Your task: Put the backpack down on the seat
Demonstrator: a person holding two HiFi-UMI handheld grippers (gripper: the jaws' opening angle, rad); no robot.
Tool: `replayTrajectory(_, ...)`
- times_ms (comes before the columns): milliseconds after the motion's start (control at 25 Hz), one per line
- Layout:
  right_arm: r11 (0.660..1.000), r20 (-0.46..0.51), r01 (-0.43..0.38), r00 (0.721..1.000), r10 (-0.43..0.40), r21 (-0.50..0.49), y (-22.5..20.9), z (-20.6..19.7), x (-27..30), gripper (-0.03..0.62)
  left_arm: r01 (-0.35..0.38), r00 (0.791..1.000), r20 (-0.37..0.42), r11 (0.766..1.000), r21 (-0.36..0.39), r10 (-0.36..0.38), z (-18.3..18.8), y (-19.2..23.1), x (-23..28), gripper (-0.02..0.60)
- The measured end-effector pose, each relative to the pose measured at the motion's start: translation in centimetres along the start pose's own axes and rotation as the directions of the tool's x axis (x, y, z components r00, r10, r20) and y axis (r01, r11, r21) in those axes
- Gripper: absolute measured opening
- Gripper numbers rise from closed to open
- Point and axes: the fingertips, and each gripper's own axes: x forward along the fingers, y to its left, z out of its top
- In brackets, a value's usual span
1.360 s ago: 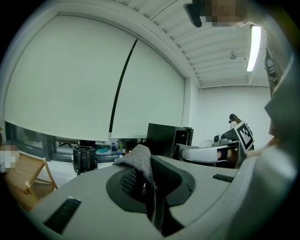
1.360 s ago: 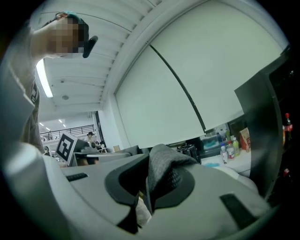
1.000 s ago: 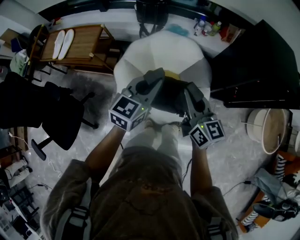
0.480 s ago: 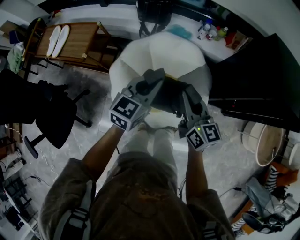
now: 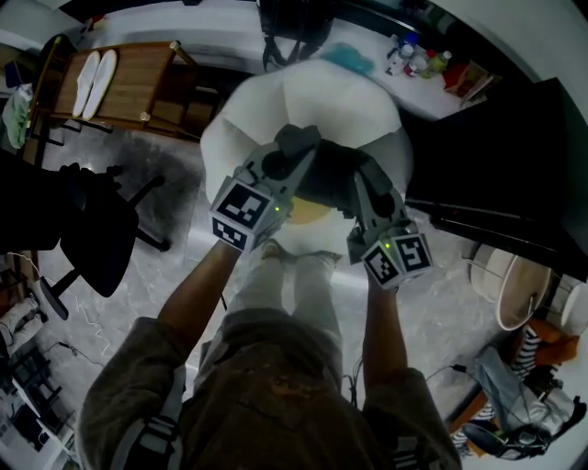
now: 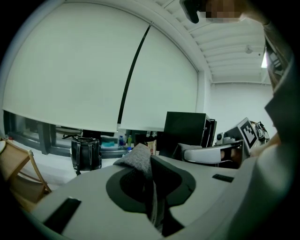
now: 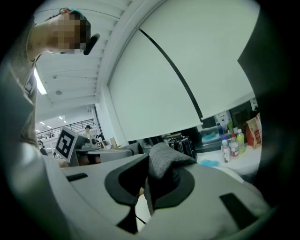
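Note:
A dark backpack (image 5: 333, 173) hangs over the round white seat (image 5: 308, 92), held between both grippers. My left gripper (image 5: 292, 149) is shut on a grey fabric strap (image 6: 137, 160) of the backpack, which is pinched between its jaws (image 6: 151, 190). On the other side, my right gripper (image 5: 365, 179) is shut on another grey strap (image 7: 164, 165) that bulges out above its jaws (image 7: 145, 190). A yellowish patch (image 5: 308, 213) shows under the backpack; I cannot tell what it is. Whether the backpack touches the seat is hidden.
A wooden rack with white slippers (image 5: 110, 81) stands at the back left, with a black office chair (image 5: 92, 229) at the left. A black cabinet (image 5: 501, 165) is close on the right. A black bag (image 5: 294, 23) and bottles (image 5: 424, 60) sit behind the seat.
Both grippers have carried the backpack a little further forward over the white seat. Their jaws have stayed shut on the straps.

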Motion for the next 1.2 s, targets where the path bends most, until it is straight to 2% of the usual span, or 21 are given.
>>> replayTrajectory(520,1.0,-0.008,0.016,1.0,-0.016,0.0,-4.7,-3.1,3.7,0.028,-0.008,1.0,-0.011,1.0,-0.003,0.008,-3.5,2.9,4.4,0.029)
replayTrajectory(760,1.0,0.008,0.005,1.0,-0.005,-0.017,-4.9,-4.2,4.3,0.028,-0.007,1.0,0.004,1.0,0.014,0.007,-4.6,3.3,4.8,0.029)
replayTrajectory(1200,0.999,0.008,0.028,1.0,-0.028,-0.033,-5.5,-5.9,4.8,0.028,-0.014,1.0,0.006,1.0,0.002,0.014,-6.1,3.7,5.6,0.029)
